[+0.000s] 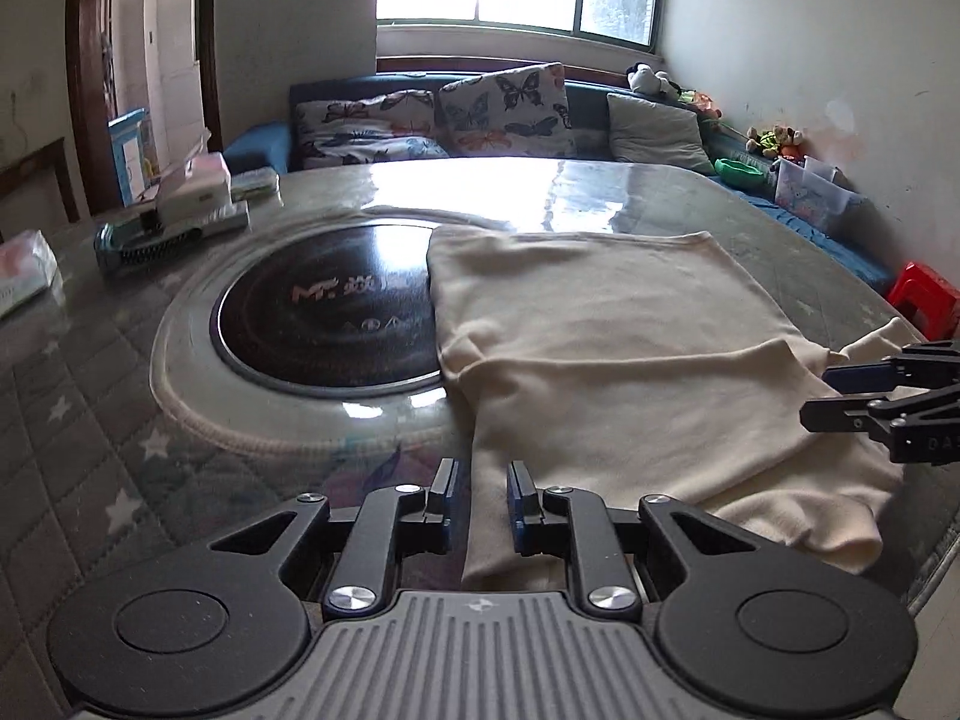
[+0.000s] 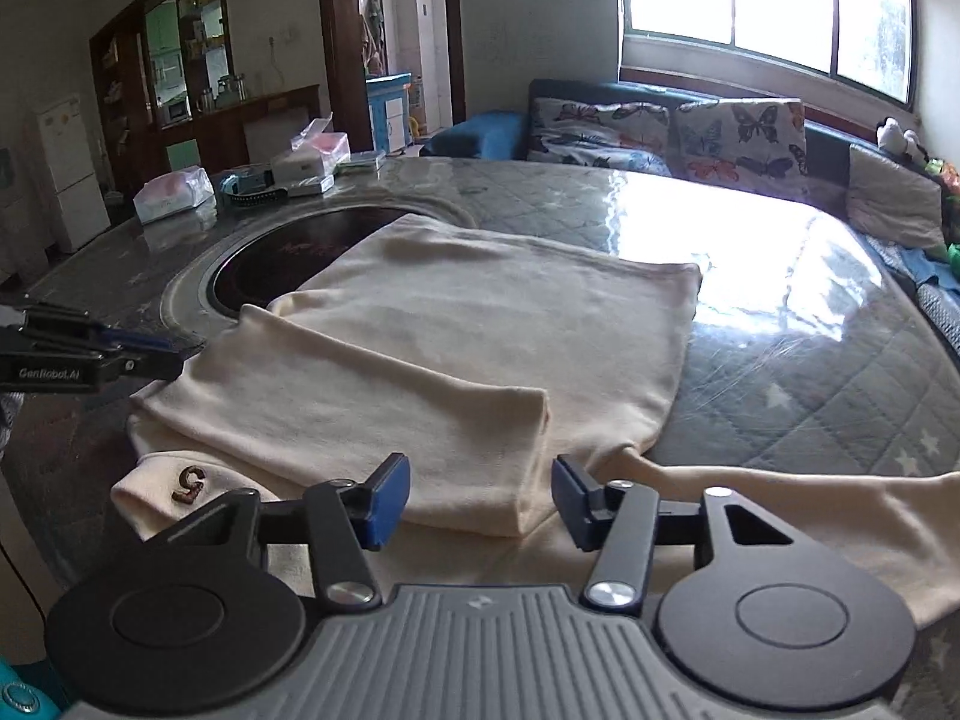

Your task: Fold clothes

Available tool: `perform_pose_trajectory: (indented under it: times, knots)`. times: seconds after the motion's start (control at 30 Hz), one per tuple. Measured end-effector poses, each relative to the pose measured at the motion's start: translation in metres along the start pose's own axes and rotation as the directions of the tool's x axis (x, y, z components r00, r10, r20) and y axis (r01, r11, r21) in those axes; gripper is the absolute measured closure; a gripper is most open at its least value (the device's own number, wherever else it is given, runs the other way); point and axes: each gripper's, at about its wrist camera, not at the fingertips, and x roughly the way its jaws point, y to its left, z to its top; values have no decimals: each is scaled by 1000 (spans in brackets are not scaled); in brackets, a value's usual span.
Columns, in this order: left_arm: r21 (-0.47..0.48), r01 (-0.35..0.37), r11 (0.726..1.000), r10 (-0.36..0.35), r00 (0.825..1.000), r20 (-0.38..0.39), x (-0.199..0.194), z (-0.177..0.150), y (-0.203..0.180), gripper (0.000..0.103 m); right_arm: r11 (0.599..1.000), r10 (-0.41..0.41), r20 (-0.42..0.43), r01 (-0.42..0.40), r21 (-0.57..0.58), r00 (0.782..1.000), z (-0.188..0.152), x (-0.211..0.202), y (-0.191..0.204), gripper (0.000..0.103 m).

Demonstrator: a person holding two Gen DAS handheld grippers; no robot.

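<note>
A cream garment (image 1: 606, 354) lies partly folded on the round table, one sleeve folded across its body (image 2: 360, 396). Its other sleeve (image 2: 810, 516) trails toward the near right. A small brown letter patch (image 2: 189, 483) shows at the near left edge. My left gripper (image 1: 480, 498) is open with its jaws a small gap apart, straddling the garment's near left edge. My right gripper (image 2: 480, 498) is open wide just above the folded sleeve's cuff end. It also shows at the right of the left wrist view (image 1: 840, 396).
A black induction hob (image 1: 327, 312) is set in the table centre, partly under the garment. Tissue packs and boxes (image 2: 240, 180) sit at the far left edge of the table. A sofa with butterfly cushions (image 1: 498, 114) lies behind. A red stool (image 1: 924, 294) stands to the right.
</note>
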Motion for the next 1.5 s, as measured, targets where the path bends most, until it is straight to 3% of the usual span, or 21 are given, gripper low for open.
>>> perform_pose_trajectory:
  times: [0.13, 0.23, 0.4, 0.57, 0.9, 1.1, 1.2, 1.37, 1.43, 1.5]
  knots:
    - [-13, 20, 1000, -20, 1000, -10, 6, -2, 2, 86, 1000, -11, -19, 12, 18, 1000, -1, 7, 1, 63]
    - [-16, 25, 1000, -25, 1000, -1, 6, 2, 3, 95, 999, -23, -26, 24, 28, 999, -1, 8, 1, 70]
    - [-21, 24, 999, -23, 999, 23, 4, 11, 5, 96, 998, -37, -38, 39, 53, 999, 2, 5, -2, 85]
    - [-27, 23, 999, -21, 999, 47, 2, 20, 6, 91, 997, -29, -35, 31, 71, 999, 1, 6, -3, 84]
    - [-21, -33, 999, 33, 999, 22, 26, 26, 7, 92, 998, -56, -26, 58, 40, 998, 0, 3, 0, 83]
    - [-18, -66, 998, 66, 998, 7, 41, 29, 7, 91, 998, -66, 49, 66, -2, 997, 15, 4, 6, 83]
    - [-18, -84, 996, 84, 996, -6, 47, 30, 9, 91, 998, -58, 45, 58, -7, 997, 16, 17, 6, 83]
    - [-18, -108, 994, 108, 994, 21, 36, 31, 13, 91, 997, -73, 46, 73, 15, 996, 10, 18, 0, 79]
    - [-27, -93, 995, 94, 995, 40, 29, 37, 11, 91, 995, -92, 74, 88, 49, 993, 7, 0, -9, 72]
    - [-21, -65, 998, 66, 996, 60, 23, 41, 3, 91, 984, -157, 78, 150, 96, 984, -1, -13, -23, 71]
